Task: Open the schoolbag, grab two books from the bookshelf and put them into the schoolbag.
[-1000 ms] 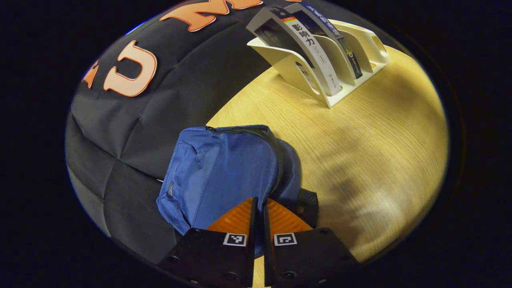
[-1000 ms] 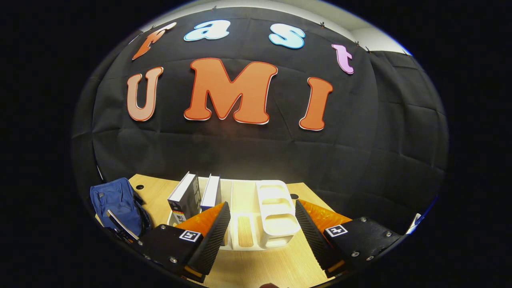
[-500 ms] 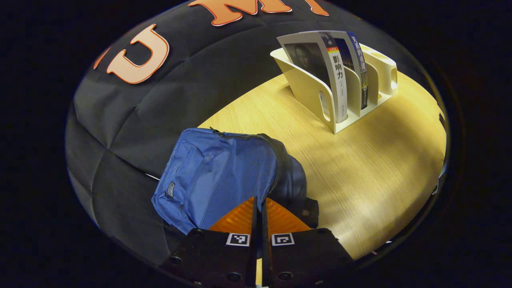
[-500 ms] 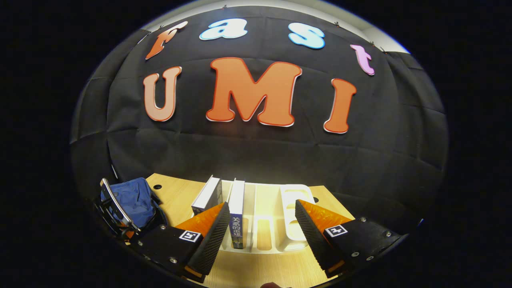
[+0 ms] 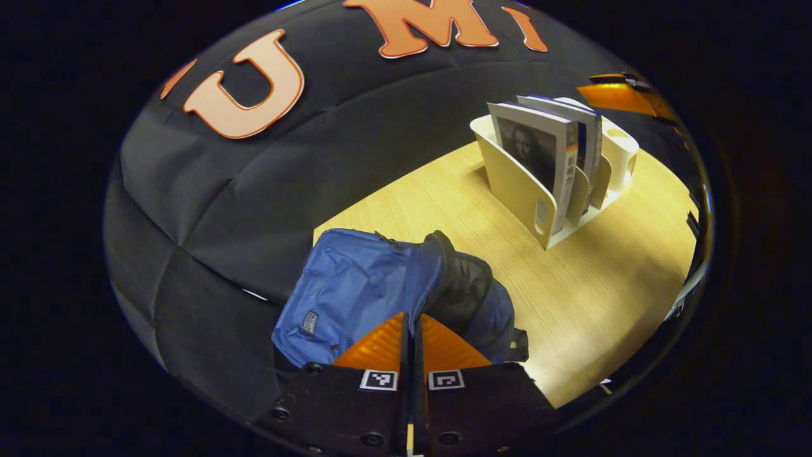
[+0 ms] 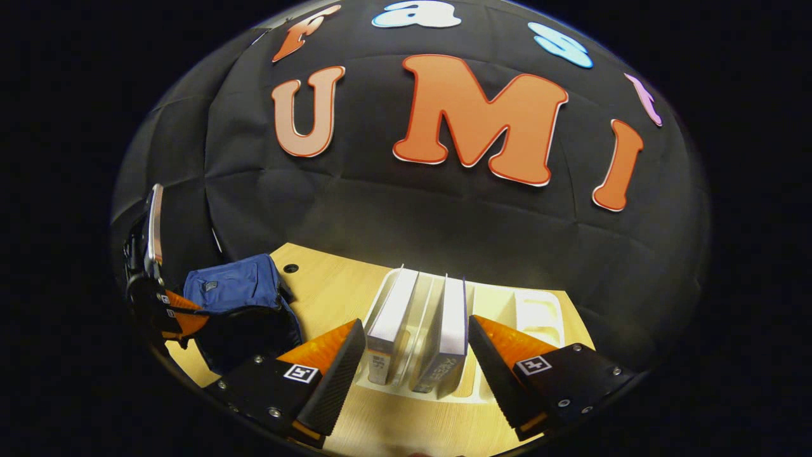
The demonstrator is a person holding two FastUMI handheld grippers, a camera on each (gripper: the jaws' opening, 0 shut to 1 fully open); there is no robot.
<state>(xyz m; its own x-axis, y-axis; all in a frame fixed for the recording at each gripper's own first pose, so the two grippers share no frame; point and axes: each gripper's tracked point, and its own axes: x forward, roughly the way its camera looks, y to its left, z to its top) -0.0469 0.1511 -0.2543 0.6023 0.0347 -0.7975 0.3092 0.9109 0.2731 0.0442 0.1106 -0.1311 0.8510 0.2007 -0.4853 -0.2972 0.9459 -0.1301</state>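
The left claw (image 5: 411, 330) has its fingers pressed together against the edge of the blue schoolbag (image 5: 355, 285). Whether fabric or a zip pull is caught between them cannot be determined. The bag lies at 7 o'clock on the bench (image 5: 571, 279), with a dark opening showing beside the claw tips.

The right claw (image 6: 416, 355) is spread wide and empty, facing the white bookshelf (image 6: 539, 311). Two books stand upright in adjacent slots directly ahead: the left book (image 6: 390, 317) and the right book (image 6: 453, 317). Both fall between the spread fingers.

Likely faults from this position:

- Double pick. The spread brackets both books. Closing here would squeeze them against the divider between them and could drag the whole shelf. Cause: claw centred on the pair, not on one spine.
- Shelf tip or slide. The shelf appears light; an angled pull would lift it.
- Bag mouth collapse. If the left claw holds no material, the opening will sag shut before a book arrives.
- Claw collision near the bag at 9 o'clock in the right gripper view.
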